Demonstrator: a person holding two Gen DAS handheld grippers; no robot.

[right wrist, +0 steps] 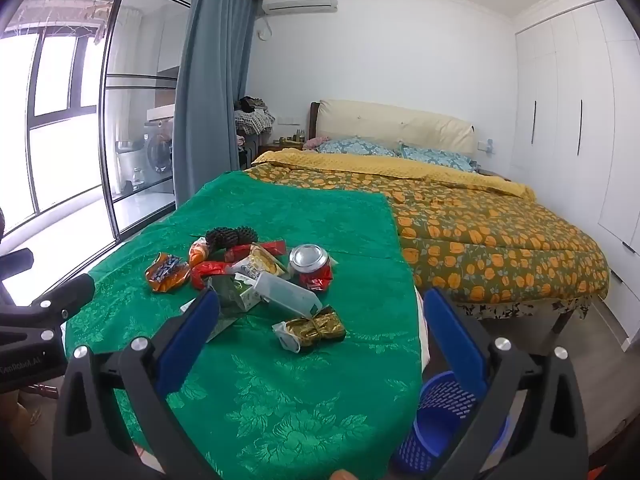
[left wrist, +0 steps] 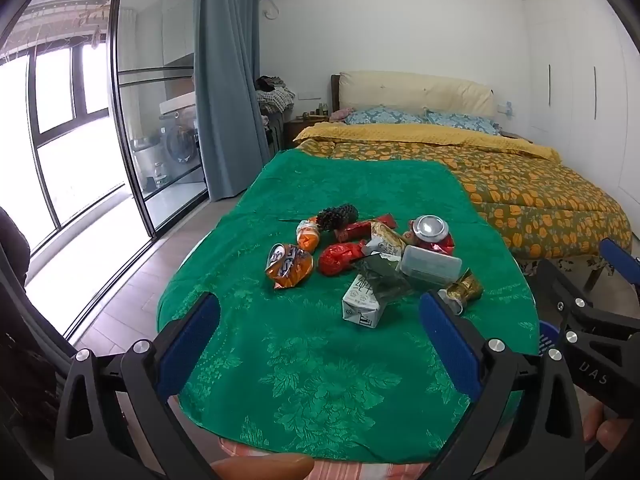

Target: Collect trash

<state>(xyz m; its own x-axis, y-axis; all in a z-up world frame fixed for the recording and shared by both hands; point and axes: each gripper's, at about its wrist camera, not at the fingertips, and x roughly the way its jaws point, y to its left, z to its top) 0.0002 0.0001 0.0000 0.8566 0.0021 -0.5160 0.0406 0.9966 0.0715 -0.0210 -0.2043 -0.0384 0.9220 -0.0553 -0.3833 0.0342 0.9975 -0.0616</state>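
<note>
Where it lies heaped, the trash (left wrist: 376,256) looks crumpled and crushed.

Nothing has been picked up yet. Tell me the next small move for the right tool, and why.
Probably ease the right tool forward and down onto the gold wrapper. Its jaws stand wide open and empty, the wrapper is the nearest piece of the pile on the green cloth, lying almost between the fingers, and the blue basket waits just below the table's right edge.
</note>
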